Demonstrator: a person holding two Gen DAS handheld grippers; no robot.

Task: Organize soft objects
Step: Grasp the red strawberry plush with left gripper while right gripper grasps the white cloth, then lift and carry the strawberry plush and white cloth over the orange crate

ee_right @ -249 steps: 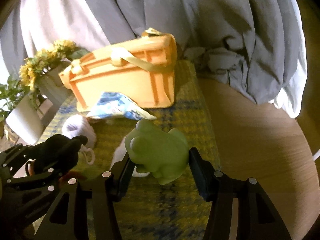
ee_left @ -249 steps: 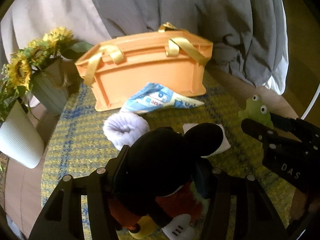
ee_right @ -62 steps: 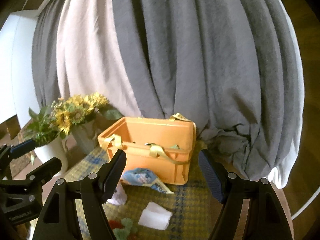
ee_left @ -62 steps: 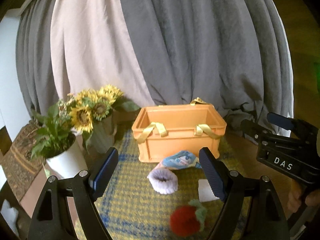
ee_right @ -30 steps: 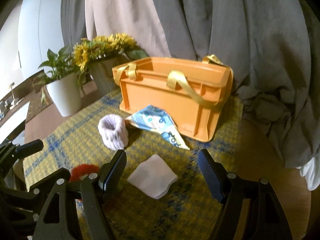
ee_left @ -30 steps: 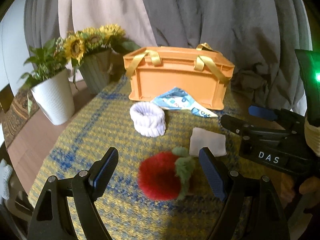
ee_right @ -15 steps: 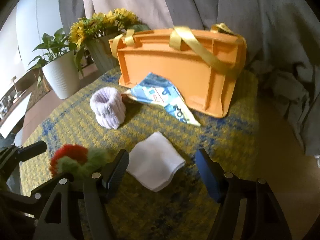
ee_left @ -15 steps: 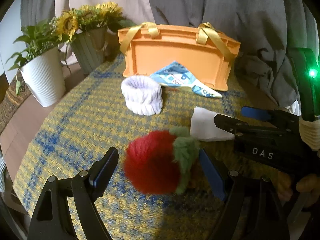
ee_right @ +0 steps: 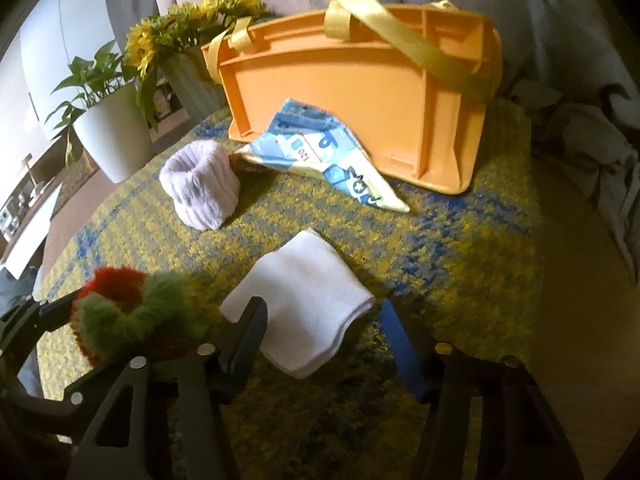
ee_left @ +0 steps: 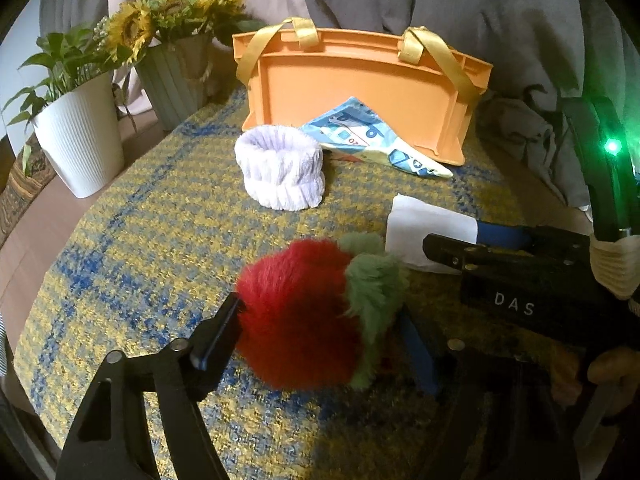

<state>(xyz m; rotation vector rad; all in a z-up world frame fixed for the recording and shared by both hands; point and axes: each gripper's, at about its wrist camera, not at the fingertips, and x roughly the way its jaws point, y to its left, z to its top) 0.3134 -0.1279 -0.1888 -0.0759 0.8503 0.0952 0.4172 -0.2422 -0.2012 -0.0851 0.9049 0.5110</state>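
Two claws spread, left claw [ee_left: 320, 332] around red plush [ee_left: 298, 316], right claw [ee_right: 324, 328] around white cloth [ee_right: 304, 308].

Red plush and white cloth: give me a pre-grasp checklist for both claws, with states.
1. Left claw straddles the red plush: ok.
2. Left claw shut on the plush: not ok, jaws apart.
3. Right claw straddles the white cloth: ok.
4. Right claw shut on the cloth: not ok, open.
5. Orange basket upright for drop-off: ok.
6. Room inside the basket: cannot tell, interior hidden.
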